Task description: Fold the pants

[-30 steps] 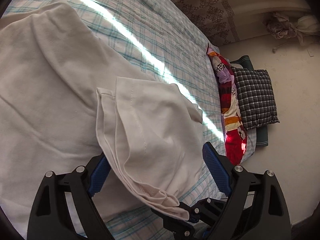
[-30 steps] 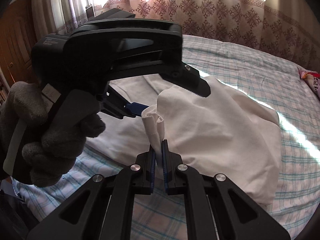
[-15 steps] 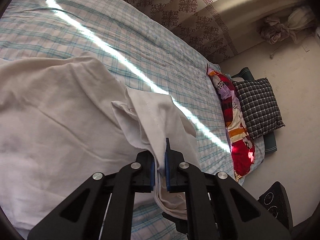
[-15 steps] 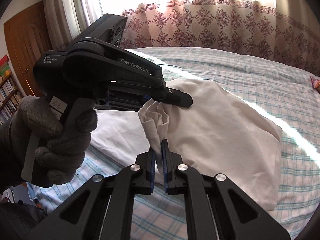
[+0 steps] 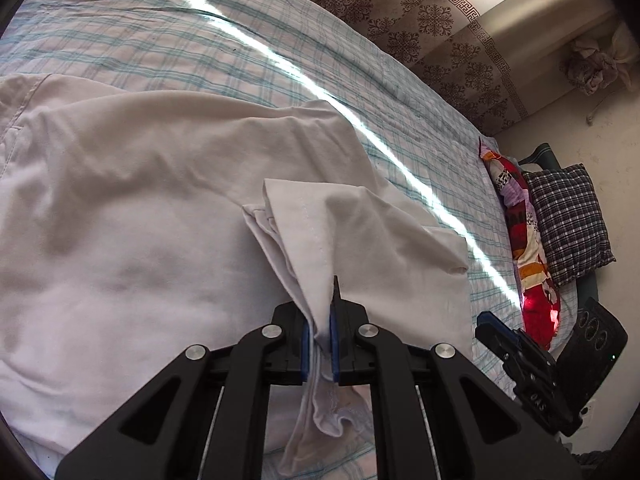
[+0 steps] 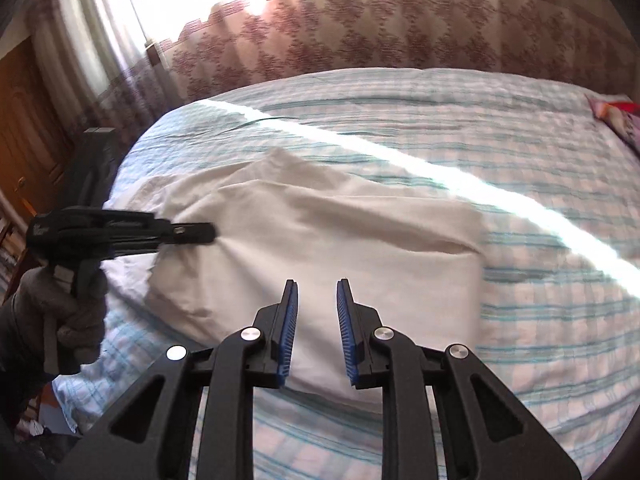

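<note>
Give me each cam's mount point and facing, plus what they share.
Left wrist: rides the left claw, looks down at white pants pinched between its pads; right claw at the edge.
Right wrist: rides the right claw, just opening, empty, facing the curtain; gloved hand shows.
Shared: pants, plaid bedsheet.

The pants [image 5: 152,200] lie on the bed [image 5: 248,60] near its front edge; pillows [image 5: 568,220] sit off the bed's right edge.
</note>
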Demonstrator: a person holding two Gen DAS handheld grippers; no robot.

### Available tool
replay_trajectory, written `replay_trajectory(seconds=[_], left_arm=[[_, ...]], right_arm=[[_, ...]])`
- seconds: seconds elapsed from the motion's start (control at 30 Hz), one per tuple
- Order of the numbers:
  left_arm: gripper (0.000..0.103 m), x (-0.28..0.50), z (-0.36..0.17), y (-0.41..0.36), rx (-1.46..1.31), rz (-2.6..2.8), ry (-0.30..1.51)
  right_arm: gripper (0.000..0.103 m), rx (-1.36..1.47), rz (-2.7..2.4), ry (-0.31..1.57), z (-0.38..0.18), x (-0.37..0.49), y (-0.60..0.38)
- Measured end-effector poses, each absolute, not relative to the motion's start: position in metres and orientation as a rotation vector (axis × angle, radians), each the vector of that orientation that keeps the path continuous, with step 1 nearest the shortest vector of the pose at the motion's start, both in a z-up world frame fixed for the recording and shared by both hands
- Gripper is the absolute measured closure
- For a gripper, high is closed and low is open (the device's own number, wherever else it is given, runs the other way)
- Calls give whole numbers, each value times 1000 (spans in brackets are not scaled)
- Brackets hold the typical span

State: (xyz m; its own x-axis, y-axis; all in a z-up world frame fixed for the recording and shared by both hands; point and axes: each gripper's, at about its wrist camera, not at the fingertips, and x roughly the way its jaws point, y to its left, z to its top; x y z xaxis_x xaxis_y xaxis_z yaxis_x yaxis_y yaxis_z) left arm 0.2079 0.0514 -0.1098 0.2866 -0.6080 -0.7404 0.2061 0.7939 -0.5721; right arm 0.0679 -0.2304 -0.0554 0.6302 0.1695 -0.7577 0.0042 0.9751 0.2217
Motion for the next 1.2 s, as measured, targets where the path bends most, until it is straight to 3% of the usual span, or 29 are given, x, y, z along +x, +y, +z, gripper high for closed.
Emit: replay_trajectory(seconds=[0.13,0.27,0.37,0.5,0.57,0.8,0.87,1.2], left_arm=[[95,213,-108,55,-360,-541,1160],[76,213,-105,50,-232,-419,1160],[72,206,-88,46,-148,-361,1097],[59,187,-60,18,-46,-405,995],[55,178,-56,-4,-32,-478,995],[55,151,-96,-78,13,-667,1103],[55,139,-99,-99,42,-726,1109],[55,114,-117,-188,207,-909,1117]], right_arm=[[83,373,-27,952,-77,79,-296],[83,541,-2,951,-88,94,-324],[83,605,57,938,-89,109,-325],[69,658,86,946,-95,130,-320],[69,686,94,964,-103,140,-321],[78,713,124,965,-110,161,-321],[85,695,127,969,-109,163,-320],[90,621,165,1000,-101,177,-322]])
